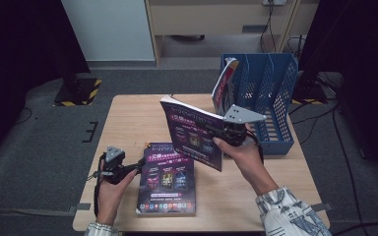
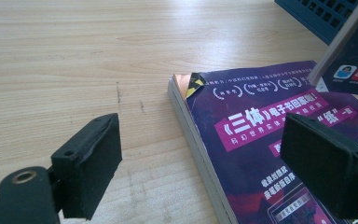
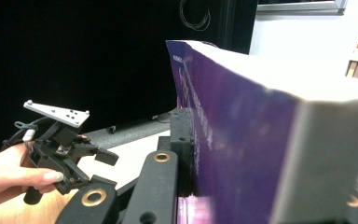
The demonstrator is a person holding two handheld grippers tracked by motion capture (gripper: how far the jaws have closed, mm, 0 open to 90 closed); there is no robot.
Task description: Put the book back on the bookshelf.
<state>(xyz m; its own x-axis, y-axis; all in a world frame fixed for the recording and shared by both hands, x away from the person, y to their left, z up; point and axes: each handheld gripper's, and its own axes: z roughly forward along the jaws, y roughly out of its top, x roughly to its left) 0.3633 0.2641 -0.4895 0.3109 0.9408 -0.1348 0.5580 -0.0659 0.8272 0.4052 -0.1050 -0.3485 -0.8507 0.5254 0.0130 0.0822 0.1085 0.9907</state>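
A purple book (image 1: 169,182) lies flat on the wooden table (image 1: 128,123), near its front edge. My left gripper (image 1: 140,163) is open at that book's left edge. In the left gripper view its jaws (image 2: 205,140) straddle the flat book's (image 2: 256,126) near corner: one jaw over bare wood, the other over the cover, neither pressing. My right gripper (image 1: 211,132) is shut on a second purple book (image 1: 192,135), held tilted on edge above the table's middle. In the right gripper view this held book (image 3: 242,112) stands between the jaws (image 3: 265,172), with the left gripper (image 3: 105,168) beyond.
A blue file rack (image 1: 275,83) stands at the table's back right, with a red and white magazine (image 1: 224,88) leaning in its left slot. The held book's corner (image 2: 354,60) hangs over the flat book. Bare wood lies to the left and behind.
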